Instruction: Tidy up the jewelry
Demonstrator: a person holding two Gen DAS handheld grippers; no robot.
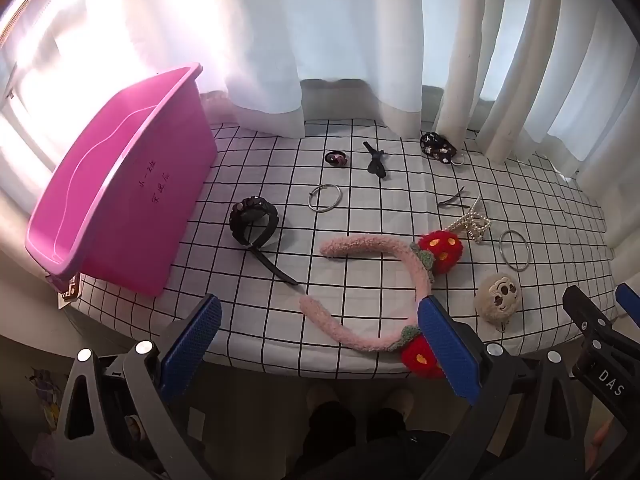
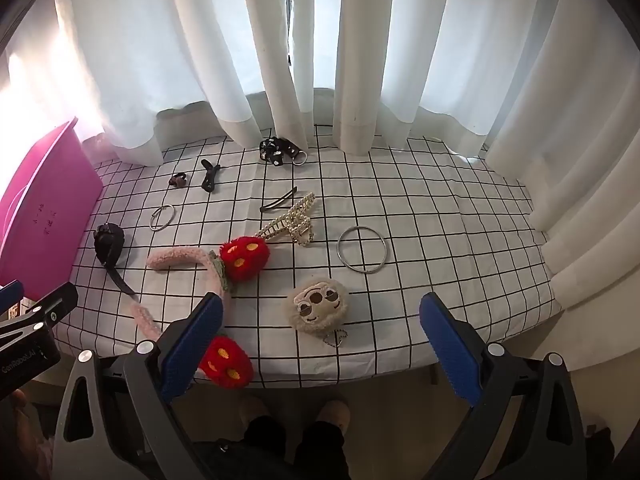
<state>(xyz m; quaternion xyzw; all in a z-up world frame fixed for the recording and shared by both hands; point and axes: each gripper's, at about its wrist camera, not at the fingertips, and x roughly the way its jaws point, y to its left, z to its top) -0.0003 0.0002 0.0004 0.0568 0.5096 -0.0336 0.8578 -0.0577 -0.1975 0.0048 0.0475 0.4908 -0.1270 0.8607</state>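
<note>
Pink fluffy headband with red strawberry pompoms (image 1: 404,268) lies flat on checked bench (image 1: 360,216), open ends toward pink plastic bin (image 1: 120,200). Left hand-held gripper (image 1: 320,344), right hand-held gripper (image 2: 320,344): both spread wide, holding nothing, above bench's near edge.

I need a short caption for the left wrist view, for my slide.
Open left gripper above a pink headband, beside a pink bin on a checked cloth.

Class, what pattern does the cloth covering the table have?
The cloth is white with a grid of thin black lines, clearest in the right wrist view.
</note>
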